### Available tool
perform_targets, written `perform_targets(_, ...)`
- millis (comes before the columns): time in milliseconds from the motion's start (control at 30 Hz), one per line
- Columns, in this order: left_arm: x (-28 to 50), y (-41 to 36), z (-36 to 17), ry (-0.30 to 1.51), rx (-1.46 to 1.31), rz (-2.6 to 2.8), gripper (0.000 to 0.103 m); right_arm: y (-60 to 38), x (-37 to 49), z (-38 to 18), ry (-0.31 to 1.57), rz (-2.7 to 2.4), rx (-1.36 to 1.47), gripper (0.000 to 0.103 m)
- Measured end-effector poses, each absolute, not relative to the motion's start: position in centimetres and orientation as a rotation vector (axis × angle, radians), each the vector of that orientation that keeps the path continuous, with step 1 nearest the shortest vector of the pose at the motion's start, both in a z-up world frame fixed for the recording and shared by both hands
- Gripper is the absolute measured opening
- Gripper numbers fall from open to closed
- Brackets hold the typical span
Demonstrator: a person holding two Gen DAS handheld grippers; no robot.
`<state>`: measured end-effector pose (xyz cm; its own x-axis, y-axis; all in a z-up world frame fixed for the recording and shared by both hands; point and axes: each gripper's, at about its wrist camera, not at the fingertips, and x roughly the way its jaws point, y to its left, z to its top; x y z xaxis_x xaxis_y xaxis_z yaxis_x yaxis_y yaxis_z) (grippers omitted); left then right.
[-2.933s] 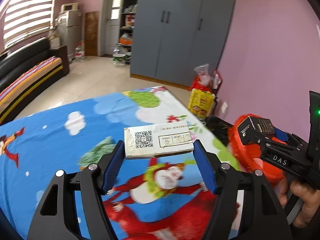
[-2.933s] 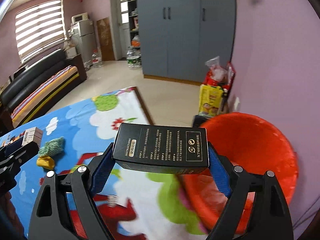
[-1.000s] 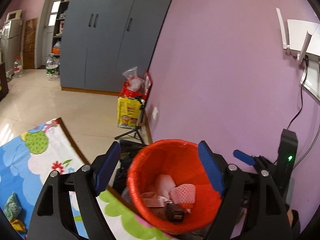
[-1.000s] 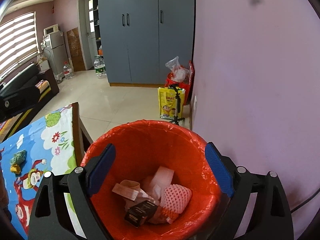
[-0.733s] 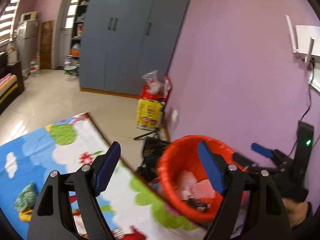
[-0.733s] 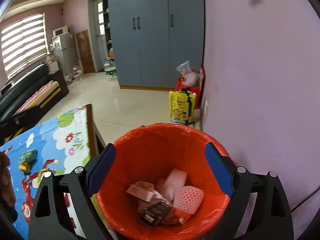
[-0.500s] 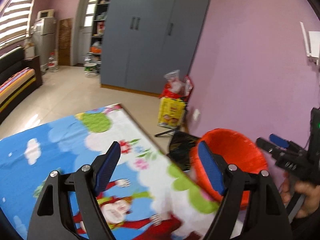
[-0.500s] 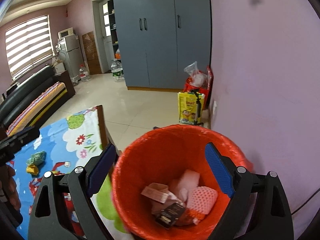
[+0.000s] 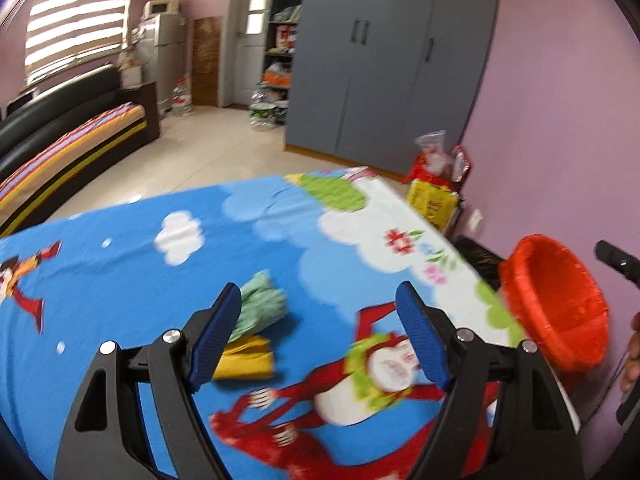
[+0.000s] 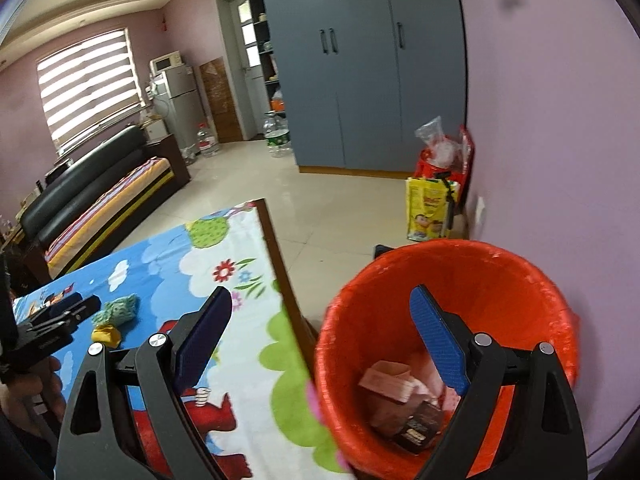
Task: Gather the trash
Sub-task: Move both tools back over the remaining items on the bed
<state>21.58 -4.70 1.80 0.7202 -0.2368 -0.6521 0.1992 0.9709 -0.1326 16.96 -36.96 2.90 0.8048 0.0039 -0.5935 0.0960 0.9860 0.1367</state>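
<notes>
Left gripper (image 9: 320,336): jaws spread apart, nothing between them — held over the cartoon-print tablecloth (image 9: 120,264).
Right gripper (image 10: 320,344): jaws wide apart and empty, its right finger over the mouth of the orange bin (image 10: 500,280).
Orange bin: on the floor just beyond the table's right edge, against the pink wall (image 10: 560,140); inside lie a black box (image 10: 418,428), a tan carton (image 10: 386,376) and pale wrappings.
Remaining trash: a green mesh wad (image 9: 260,306) touching a yellow wrapper (image 9: 244,358), on the cloth just beside the left gripper's left finger.
</notes>
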Motion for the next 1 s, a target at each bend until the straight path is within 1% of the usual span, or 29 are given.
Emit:
perform_targets(433,22.2,-0.7,-2.3,0.839,-0.094,-0.151,0.077,-33.5,17.8,2.1,0.655,0.030,0.148,0.085)
perform_targets(700,22.9,-0.9,-3.6,0.881,-0.080,-0.128,0.077,-31.8,18.7,2.0,0.674,0.075,0.141,0.085)
perform_targets(833,23.4,-0.8,-4.2,0.901,-0.074,-0.111,0.075,-30.7,19.1,1.9,0.682,0.095,0.128,0.085)
perform_targets(1000,23.6,-0.9,-4.6,0.920,-0.065,-0.131,0.059,-29.4,19.7,2.0,0.689,0.118,0.117,0.085)
